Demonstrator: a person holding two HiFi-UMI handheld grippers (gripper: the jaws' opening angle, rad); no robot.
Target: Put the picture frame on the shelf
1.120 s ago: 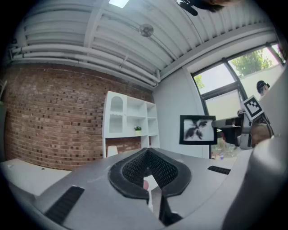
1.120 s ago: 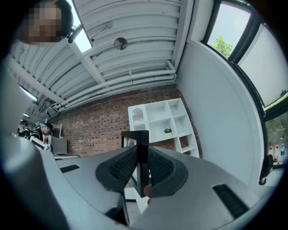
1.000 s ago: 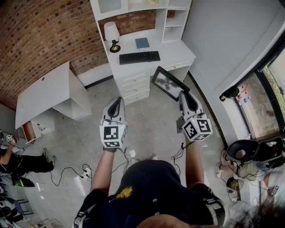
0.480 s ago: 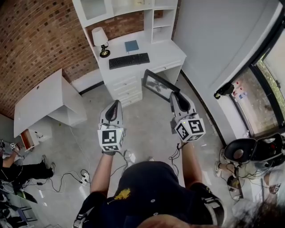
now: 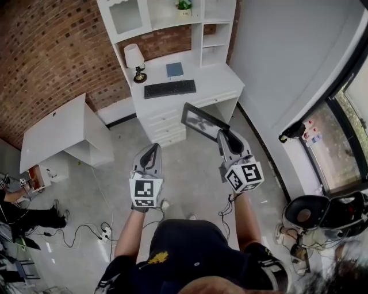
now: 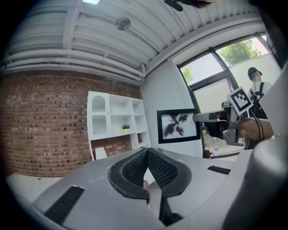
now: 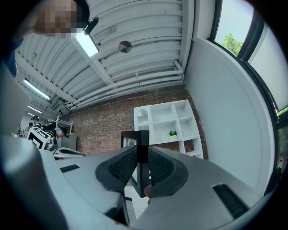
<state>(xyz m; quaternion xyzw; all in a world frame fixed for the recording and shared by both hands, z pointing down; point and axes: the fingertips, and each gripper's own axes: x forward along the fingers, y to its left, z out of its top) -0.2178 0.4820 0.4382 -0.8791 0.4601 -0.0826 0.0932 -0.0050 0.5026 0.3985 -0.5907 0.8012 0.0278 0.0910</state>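
Right gripper [image 7: 141, 150]: we see it clamped narrow on the picture frame [image 5: 204, 122], one pad on each side of its edge.
Left gripper [image 6: 147, 148]: we see the tips pressed together, nothing between them.
Frame place: in the air over the floor [image 5: 190, 166], just short of the desk [image 5: 224, 80]; not on the shelf [image 5: 172, 17].
Hidden in right gripper view: the picture frame is edge-on, just a dark strip. We can't see its face, and the jaws cover its lower part.
Hidden in head view: the right gripper covers the frame's near corner. The shelf top is cut off at the upper border, and we can't make out either jaw gap from here.
Left gripper view only: the frame's face shows, a dark border round a black-and-white blotchy print; we can't tell what it pictures. The right gripper shows side-on, holding it at one edge.
Head view only: keyboard [image 5: 170, 88] and lamp [image 5: 135, 60] on the desk. The left gripper is well apart from the frame.
Both gripper views: small plant [image 7: 173, 133] in a shelf cubby, brick wall [image 7: 103, 126] behind.
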